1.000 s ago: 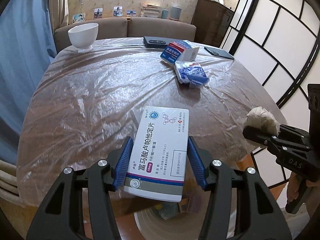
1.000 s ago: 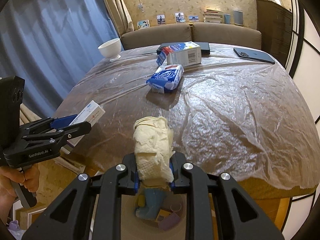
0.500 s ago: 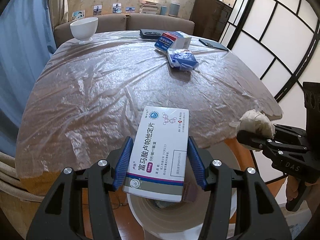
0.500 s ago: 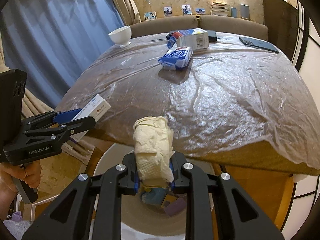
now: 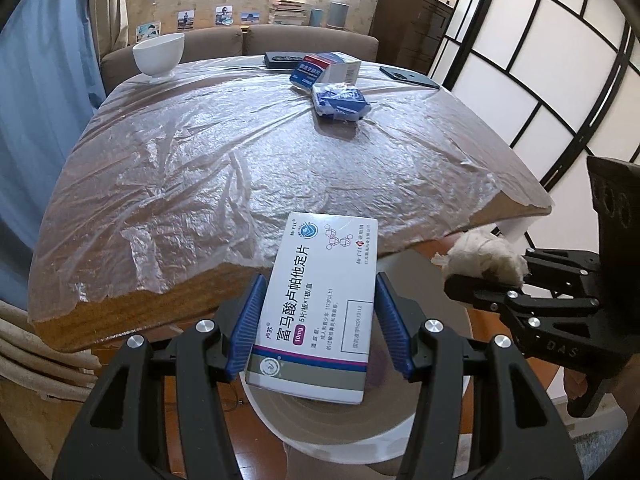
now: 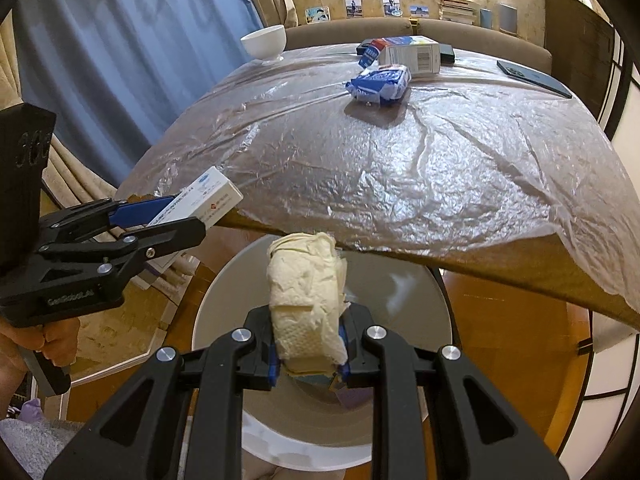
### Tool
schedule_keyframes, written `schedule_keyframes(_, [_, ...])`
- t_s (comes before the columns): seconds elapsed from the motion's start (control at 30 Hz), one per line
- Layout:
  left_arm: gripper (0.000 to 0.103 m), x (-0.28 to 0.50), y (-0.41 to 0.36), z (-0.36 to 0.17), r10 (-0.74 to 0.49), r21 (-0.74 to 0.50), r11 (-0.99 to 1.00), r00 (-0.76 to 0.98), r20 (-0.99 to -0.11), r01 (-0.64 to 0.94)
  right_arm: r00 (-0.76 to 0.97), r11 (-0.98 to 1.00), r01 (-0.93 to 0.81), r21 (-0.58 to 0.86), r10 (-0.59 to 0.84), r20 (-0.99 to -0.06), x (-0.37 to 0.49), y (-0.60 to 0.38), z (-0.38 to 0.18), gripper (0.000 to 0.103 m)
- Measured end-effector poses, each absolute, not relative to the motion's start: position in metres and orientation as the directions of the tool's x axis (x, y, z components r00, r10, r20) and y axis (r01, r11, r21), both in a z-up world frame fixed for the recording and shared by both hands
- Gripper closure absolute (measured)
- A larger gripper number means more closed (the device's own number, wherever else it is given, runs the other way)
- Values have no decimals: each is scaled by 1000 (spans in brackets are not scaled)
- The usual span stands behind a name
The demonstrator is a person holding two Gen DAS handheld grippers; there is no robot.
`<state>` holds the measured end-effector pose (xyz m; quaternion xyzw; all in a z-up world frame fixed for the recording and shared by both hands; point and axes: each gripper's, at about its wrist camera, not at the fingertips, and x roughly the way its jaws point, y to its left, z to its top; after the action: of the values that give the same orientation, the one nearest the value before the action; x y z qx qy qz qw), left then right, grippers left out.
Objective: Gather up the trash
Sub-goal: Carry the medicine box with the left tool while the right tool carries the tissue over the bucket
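My left gripper (image 5: 318,322) is shut on a white medicine box (image 5: 320,296) with Chinese print, held over the round white trash bin (image 5: 340,432) below the table's near edge. The box also shows in the right wrist view (image 6: 200,200). My right gripper (image 6: 308,356) is shut on a crumpled paper wad (image 6: 306,300), also over the bin (image 6: 400,292), where bits of trash lie. The wad appears in the left wrist view (image 5: 484,256) at right. A blue-white crumpled packet (image 5: 340,100) and a blue-red box (image 5: 326,68) lie on the far table.
The table (image 5: 200,160) is covered in wrinkled clear plastic film. A white bowl (image 5: 158,56), a dark remote (image 5: 282,58) and a dark phone (image 5: 408,78) sit at its far side. A sofa stands behind, a blue curtain at left, a paper screen at right.
Both grippers have pulled back from over the table and dropped lower, still holding the box and the wad. The bin has come into fuller view beneath them.
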<state>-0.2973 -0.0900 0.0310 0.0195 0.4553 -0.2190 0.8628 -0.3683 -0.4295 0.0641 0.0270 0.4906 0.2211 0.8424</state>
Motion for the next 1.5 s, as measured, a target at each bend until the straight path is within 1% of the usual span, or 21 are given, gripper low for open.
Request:
schedule_keyframes(0.17, [47, -307, -93, 31, -362, -158, 897, 481, -798, 413, 395, 895, -340, 290, 416, -819, -373, -431, 59, 82])
schedule_keyframes(0.77, [47, -335, -105, 7, -364, -157, 877, 415, -834, 454, 356, 899, -335, 283, 399, -845, -381, -435, 43, 82])
schedule_keyframes(1.5, [47, -321, -113, -45, -300, -125, 884, 344, -890, 450, 289, 903, -332, 272, 372, -882, -367, -423, 4, 82])
